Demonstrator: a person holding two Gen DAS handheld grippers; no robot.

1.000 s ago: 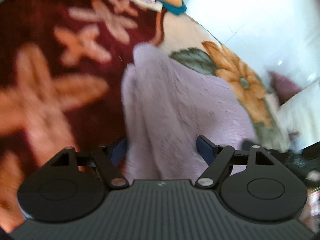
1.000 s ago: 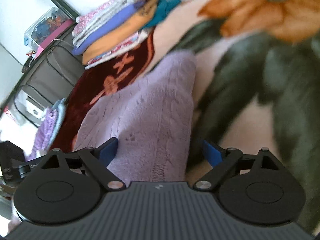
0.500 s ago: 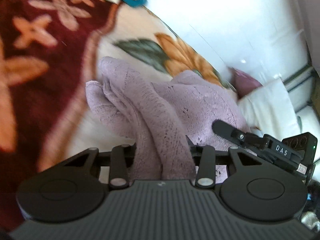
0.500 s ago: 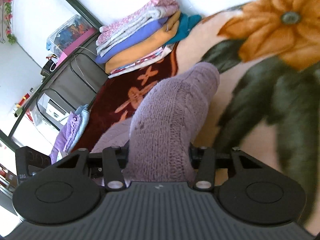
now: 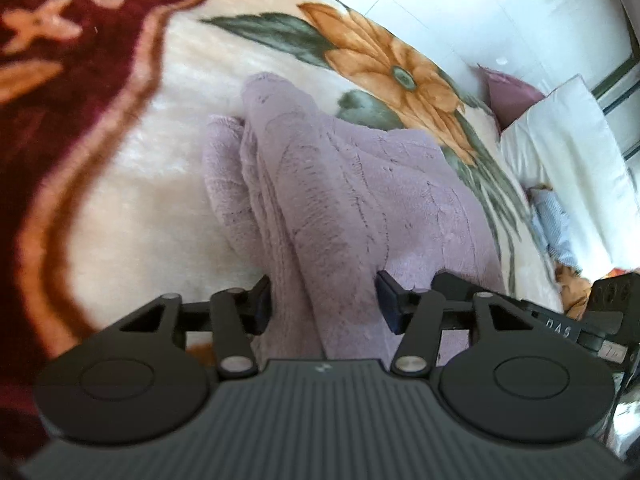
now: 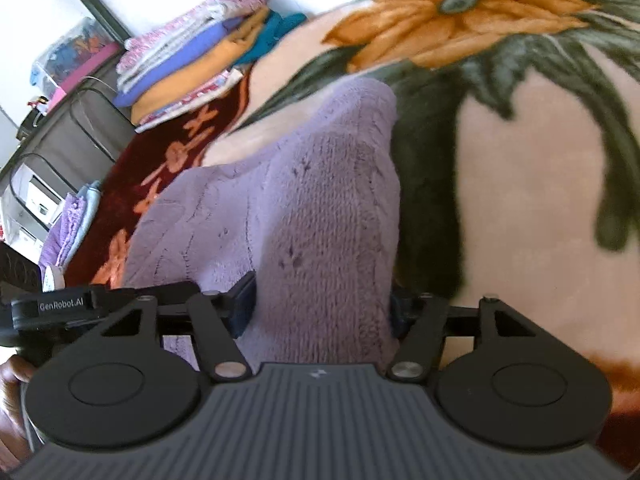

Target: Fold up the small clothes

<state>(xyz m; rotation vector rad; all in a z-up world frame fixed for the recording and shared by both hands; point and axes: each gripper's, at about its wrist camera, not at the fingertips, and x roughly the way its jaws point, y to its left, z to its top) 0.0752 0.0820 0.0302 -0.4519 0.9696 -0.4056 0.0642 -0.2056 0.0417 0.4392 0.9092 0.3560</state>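
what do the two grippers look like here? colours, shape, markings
Both look alike: a dark grey ribbed body, two round black discs, black linkage arms with silver pivot pins, and dark blue pads on the fingers. The left gripper shows white "GenRobot.AI" lettering in the right wrist view; the right gripper shows "DAS" in the left wrist view. No cables visible.

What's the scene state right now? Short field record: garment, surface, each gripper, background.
garment: lilac knit garment, bunched and partly folded on the blanket
surface: floral blanket, cream with an orange flower and a maroon border
left gripper: jaws partly apart, knit between them
right gripper: jaws partly apart, knit between them
background: stack of folded clothes at the blanket's far edge
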